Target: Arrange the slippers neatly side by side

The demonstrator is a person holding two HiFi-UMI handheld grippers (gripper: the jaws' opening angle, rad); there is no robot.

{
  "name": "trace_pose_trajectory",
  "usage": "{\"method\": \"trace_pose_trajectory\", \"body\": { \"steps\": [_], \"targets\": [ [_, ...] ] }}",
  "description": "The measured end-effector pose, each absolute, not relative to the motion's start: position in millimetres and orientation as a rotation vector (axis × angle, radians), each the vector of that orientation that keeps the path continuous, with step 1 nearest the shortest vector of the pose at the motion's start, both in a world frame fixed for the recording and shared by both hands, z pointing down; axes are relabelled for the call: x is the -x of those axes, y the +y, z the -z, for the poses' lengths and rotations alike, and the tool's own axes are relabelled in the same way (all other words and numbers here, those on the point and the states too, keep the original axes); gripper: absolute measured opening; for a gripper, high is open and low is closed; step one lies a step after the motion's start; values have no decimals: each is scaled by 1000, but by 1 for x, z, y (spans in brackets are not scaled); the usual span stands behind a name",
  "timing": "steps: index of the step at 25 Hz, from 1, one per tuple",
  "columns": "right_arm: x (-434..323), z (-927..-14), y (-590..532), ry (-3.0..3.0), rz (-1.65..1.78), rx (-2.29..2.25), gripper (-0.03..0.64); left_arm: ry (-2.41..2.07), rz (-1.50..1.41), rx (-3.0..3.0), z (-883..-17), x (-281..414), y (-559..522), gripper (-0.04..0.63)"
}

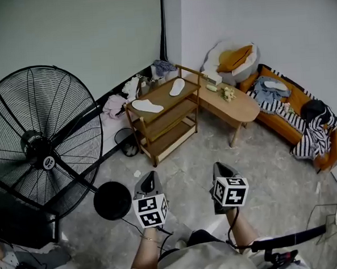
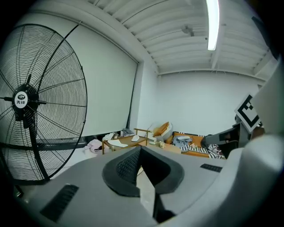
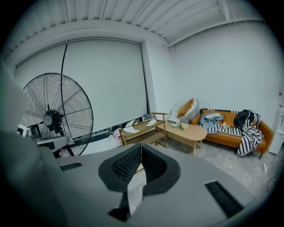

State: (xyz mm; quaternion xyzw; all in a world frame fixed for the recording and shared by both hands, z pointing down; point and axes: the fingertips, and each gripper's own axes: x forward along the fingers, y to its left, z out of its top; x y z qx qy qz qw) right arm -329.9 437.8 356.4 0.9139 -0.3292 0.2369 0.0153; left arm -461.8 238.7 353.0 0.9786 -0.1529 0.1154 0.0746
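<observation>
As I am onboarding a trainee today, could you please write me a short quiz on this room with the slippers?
1. True or false: the two white slippers lie touching each other on the wooden rack.
2. What do the left gripper and right gripper hold? A) a slipper each B) nothing, both are shut C) a cushion
3. Fill in: in the head view, the big fan stands to the rack's ____.
Key: 1 false, they lie apart; 2 B; 3 left.
</observation>
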Motion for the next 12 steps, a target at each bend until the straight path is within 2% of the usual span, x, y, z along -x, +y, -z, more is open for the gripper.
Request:
{"method": "trace_pose_trajectory", "body": {
  "steps": [12],
  "targets": [
    [271,-370,428,-960,-797,-2907,34,-415,-363,-2942,-363,397,218,17]
  ]
}}
